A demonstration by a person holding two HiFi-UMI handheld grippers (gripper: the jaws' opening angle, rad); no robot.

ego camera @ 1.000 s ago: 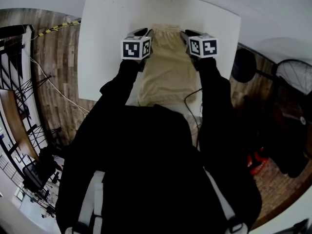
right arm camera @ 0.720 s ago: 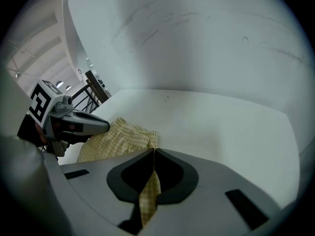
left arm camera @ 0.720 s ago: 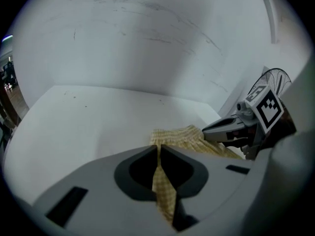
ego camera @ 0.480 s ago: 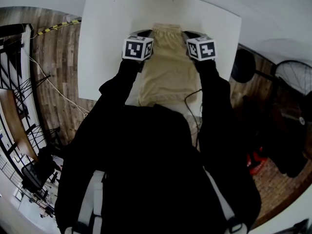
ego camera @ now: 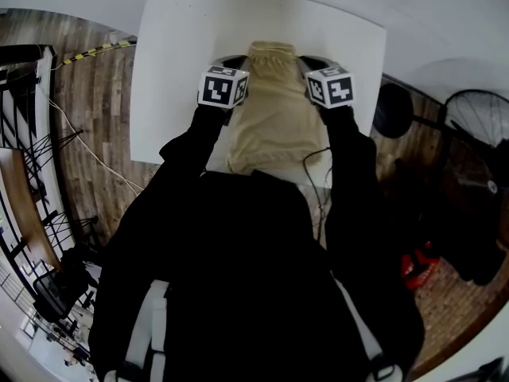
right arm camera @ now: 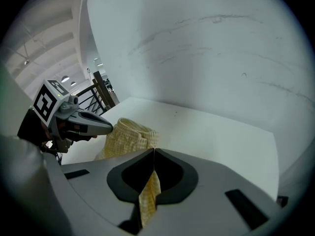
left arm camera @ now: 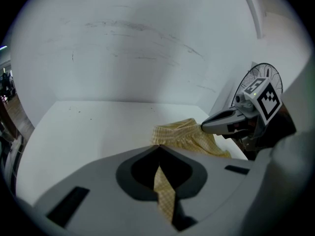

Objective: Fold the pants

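Left claw (left arm camera: 158, 147): clenched on a thin fold of the pants (ego camera: 274, 110); a yellow checked strip stands between its jaws, which meet at the tip.
Pants: they lie on the white worktop (ego camera: 179, 46) between the two claws, with the gathered waistband just ahead of both tips and the rest running back behind them toward the person.
Right claw (right arm camera: 153, 152): also clenched on a thin strip of the same cloth, at the opposite side edge.
Risk at the left claw: I judge the bite is narrow, so a quick lift can pull the cloth out of the jaws.
Risk between the claws: if one claw rises or travels faster than the other, the fold line goes crooked and the edges do not meet.
Risk at the right claw: it may hold one layer only, so the lower layer stays on the worktop; a black cable (ego camera: 308, 164) behind this claw can catch the cloth.
Hidden: the leg ends, behind both claws, are covered by the person's dark body in the head view.
Hard to tell: how many layers each claw holds, and whether the pants are already folded lengthwise.
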